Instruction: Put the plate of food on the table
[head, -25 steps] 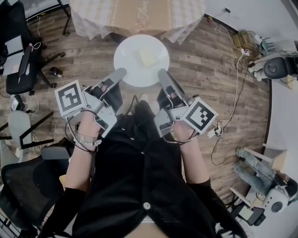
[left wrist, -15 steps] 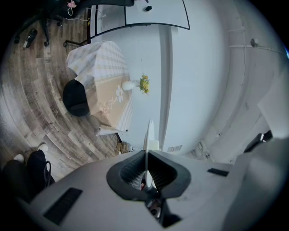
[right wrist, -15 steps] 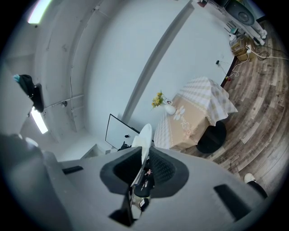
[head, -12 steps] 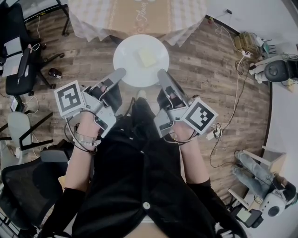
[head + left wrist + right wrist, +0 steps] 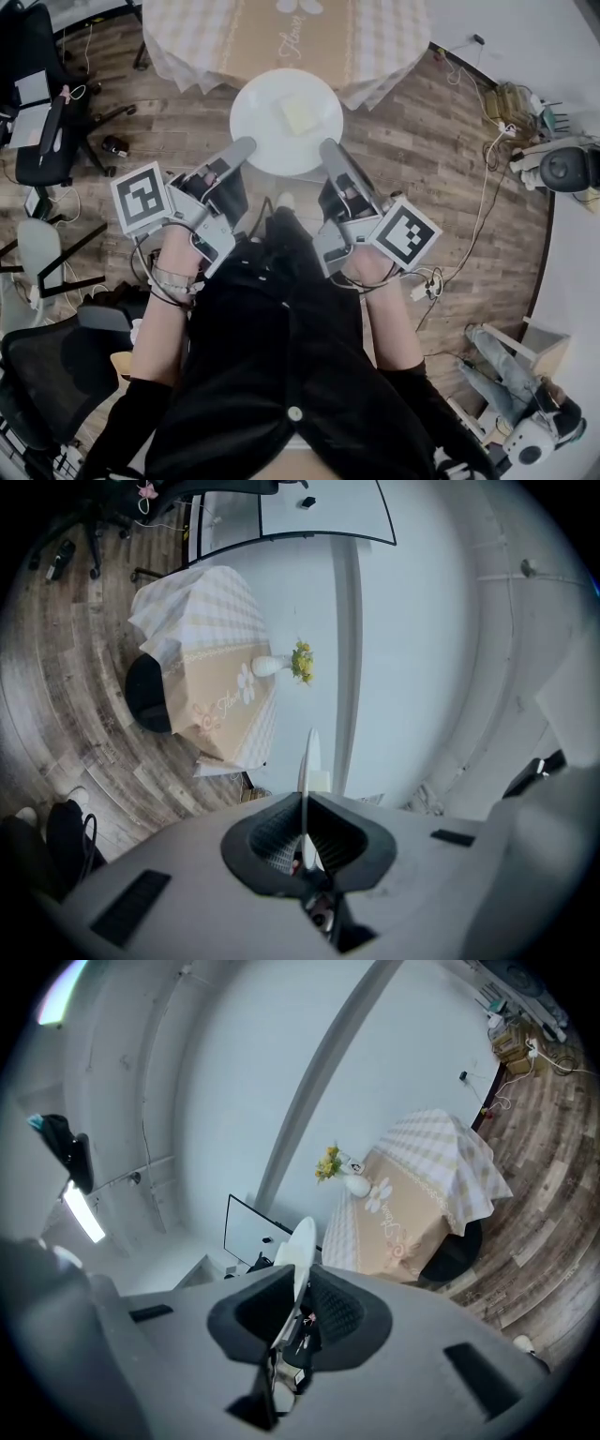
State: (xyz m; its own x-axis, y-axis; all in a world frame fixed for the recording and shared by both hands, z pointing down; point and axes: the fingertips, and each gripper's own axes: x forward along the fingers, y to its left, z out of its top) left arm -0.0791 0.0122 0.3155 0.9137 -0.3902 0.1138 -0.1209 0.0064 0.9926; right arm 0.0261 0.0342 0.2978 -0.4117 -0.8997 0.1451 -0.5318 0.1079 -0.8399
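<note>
Plate [image 5: 262, 131], food [image 5: 300, 114] aboard: rim clamped by fingers of left gripper [image 5: 242, 148] and right gripper [image 5: 330, 150]. Carry level over table [image 5: 234, 37] near edge; lower evenly.

Near part of the tabletop [image 5: 253, 37] is open, just cloth [image 5: 380, 42]. Only a vase [image 5: 268, 666] at its far side, dark seat [image 5: 147, 694] tucked underneath.

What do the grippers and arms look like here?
The left gripper and right gripper are light grey, with long tapered jaws and dark ribbed pads. Each carries a white cube with black square markers. Thin dark cables loop at the wrists. The person wears black sleeves.
</note>
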